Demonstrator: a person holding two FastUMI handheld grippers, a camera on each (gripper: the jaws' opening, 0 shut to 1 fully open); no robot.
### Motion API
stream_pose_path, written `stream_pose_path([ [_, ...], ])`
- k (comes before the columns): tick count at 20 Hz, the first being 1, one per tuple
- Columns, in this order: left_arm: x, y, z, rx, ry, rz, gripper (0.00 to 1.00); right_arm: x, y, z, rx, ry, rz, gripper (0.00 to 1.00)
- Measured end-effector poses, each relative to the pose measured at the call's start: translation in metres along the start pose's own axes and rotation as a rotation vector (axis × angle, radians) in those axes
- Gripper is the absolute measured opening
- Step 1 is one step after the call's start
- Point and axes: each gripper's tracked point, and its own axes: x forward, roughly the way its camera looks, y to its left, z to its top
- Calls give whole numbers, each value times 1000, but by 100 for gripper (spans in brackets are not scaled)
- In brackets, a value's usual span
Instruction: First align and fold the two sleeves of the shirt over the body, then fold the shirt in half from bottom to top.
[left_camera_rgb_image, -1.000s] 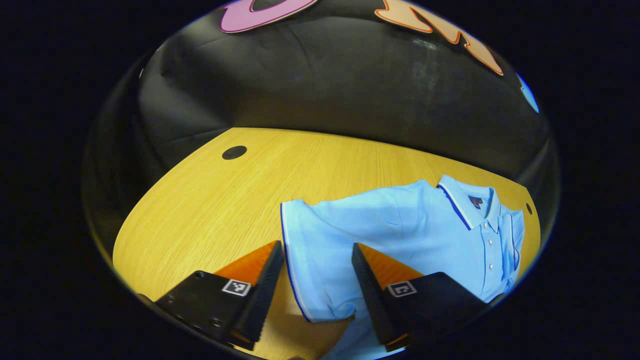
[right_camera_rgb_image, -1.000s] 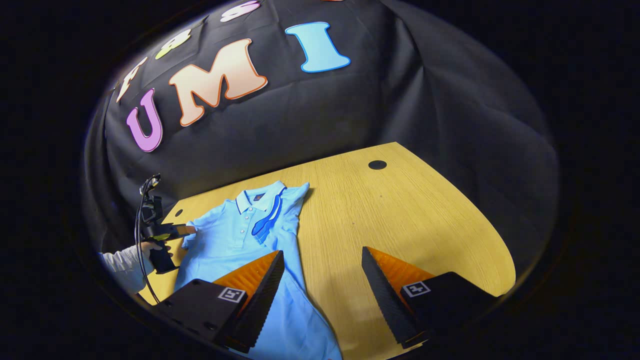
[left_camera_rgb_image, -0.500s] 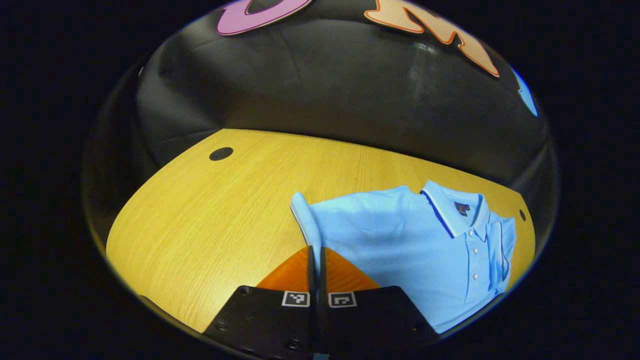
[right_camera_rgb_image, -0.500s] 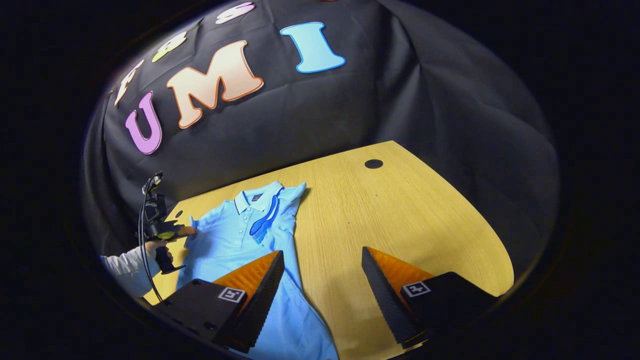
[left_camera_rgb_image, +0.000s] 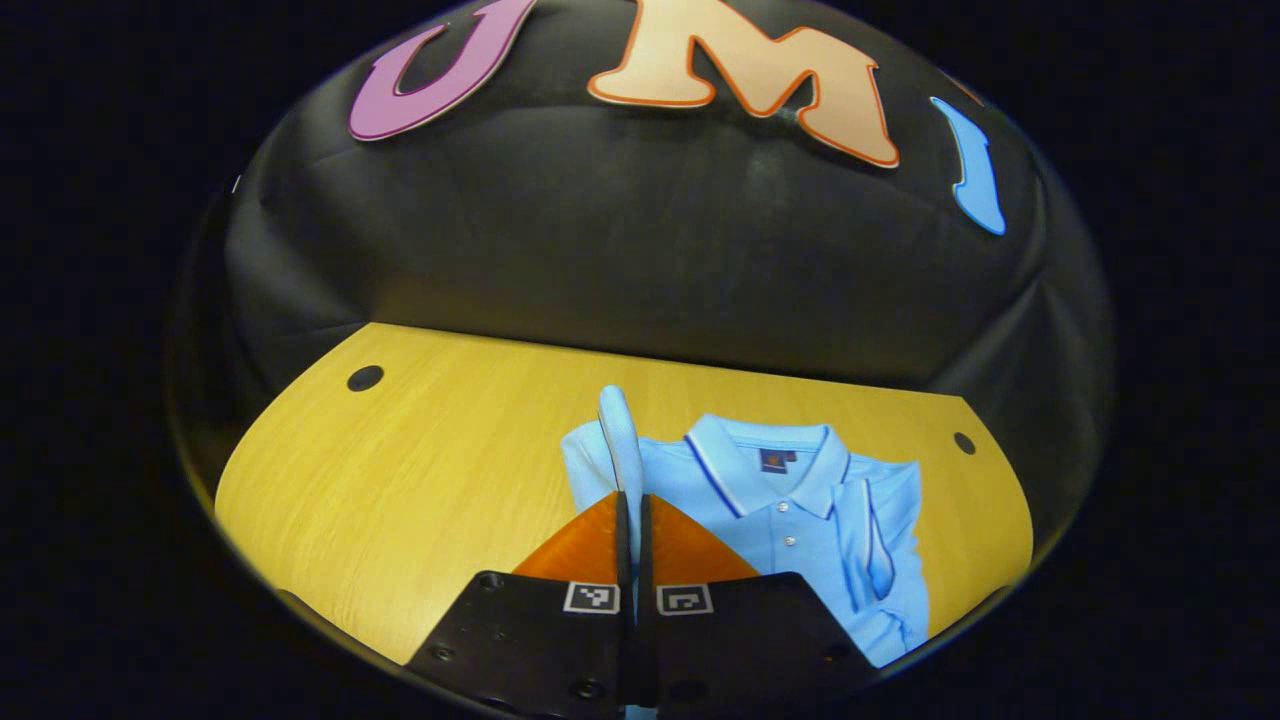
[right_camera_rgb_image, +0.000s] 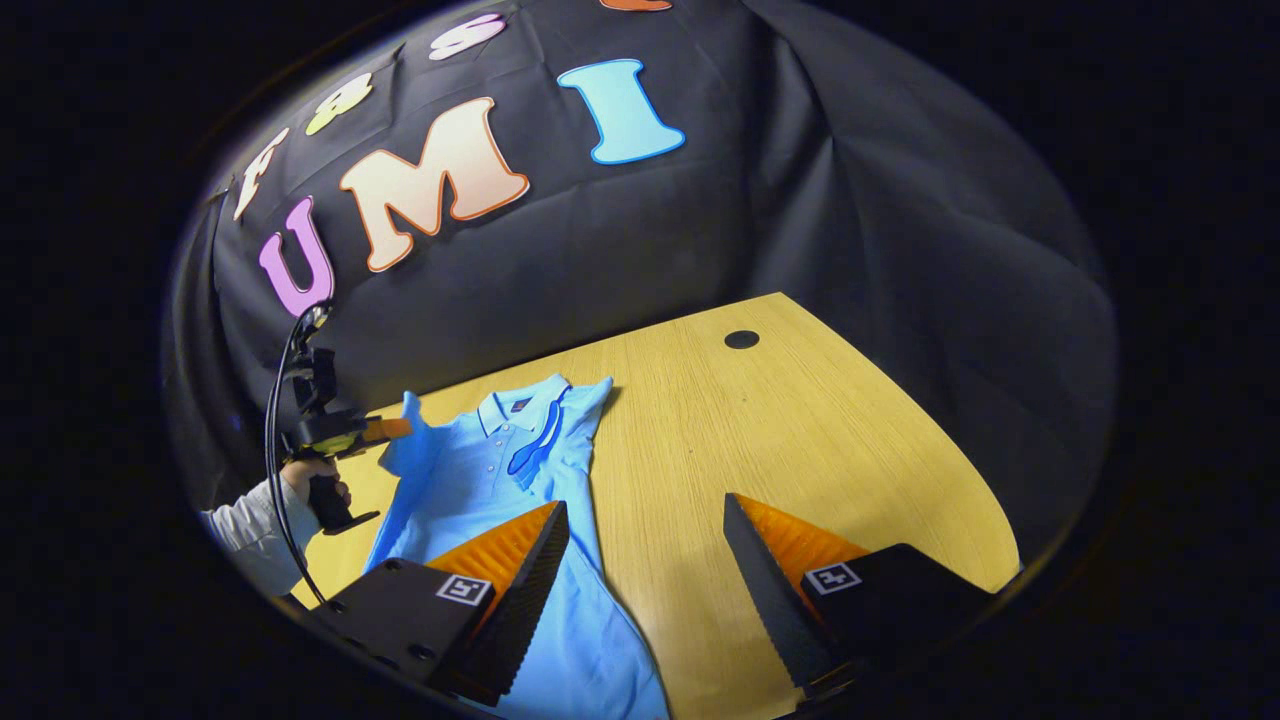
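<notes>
Item: polo shirt (right_camera_rgb_image: 480, 470), light blue w/ dark piping, laid face-up on wooden table (right_camera_rgb_image: 800, 440), collar (left_camera_rgb_image: 765, 462) toward booth wall, hem toward the person; lower body is seen running under the right gripper's near finger in right gripper view. Right-side sleeve (left_camera_rgb_image: 870, 530) is noted already folded inward over the chest, its dark-piped cuff lying beside the button placket. Other sleeve (left_camera_rgb_image: 620, 440) is recorded as lifted off the table, standing up as a narrow pinched flap. Left gripper (left_camera_rgb_image: 628, 520): fingers clenched together on that sleeve's edge, fabric seen emerging from between the tips; in right gripper view the same gripper (right_camera_rgb_image: 385, 430) is seen held by a hand (right_camera_rgb_image: 300, 478), raised above table level, sleeve peaked up at its tip. Right gripper (right_camera_rgb_image: 645, 560): fingers spread wide, nothing between them, hovering low over table and shirt side edge. Stage judged: first sleeve done, second mid-fold, bottom-to-top fold not yet begun. Risks, as judged: grip is on a thin edge only, so fabric could slip out if pulled fast; shoulder and body could be dragged along w/ the sleeve since nothing pins the shirt, skewing the layout; sleeve could be laid unevenly vs. the folded one, or knock it open; a bunched crease could be left under it, spoiling the later half-fold.
</notes>
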Motion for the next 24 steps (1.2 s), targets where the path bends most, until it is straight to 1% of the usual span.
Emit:
stream_pose_path([
  [4, 6, -40, -13, 7, 34, -64, 0, -7, -2, 0, -10, 6, 2, 98],
  [7, 12, -58, -23, 51, 54, -86, 0, -10, -2, 0, -15, 12, 2, 97],
  [8, 14, -66, -26, 61, 63, -106, 0, -11, -3, -1, -17, 14, 1, 97],
  [9, 15, -71, -30, 70, 70, -114, 2, -12, -2, -1, -18, 15, 1, 97],
  [10, 9, -75, -26, 81, 60, -114, 15, -13, 0, 0, -18, 12, 4, 98],
  [12, 9, -69, -27, 108, 24, -97, 71, -16, 4, 0, -26, 4, 13, 97],
  [13, -1, -74, -19, 107, 7, -102, 98, -18, 7, 1, -34, -2, 20, 97],
  [14, -9, -71, -16, 103, -3, -100, 95, -20, 9, 0, -43, -7, 25, 97],
  [18, -54, -47, -4, 112, -78, -38, 96, -30, 20, 0, -69, -37, 48, 97],
  [24, -146, -11, -19, 127, -121, 0, 95, -50, 39, -14, -167, -55, 96, 97],
])
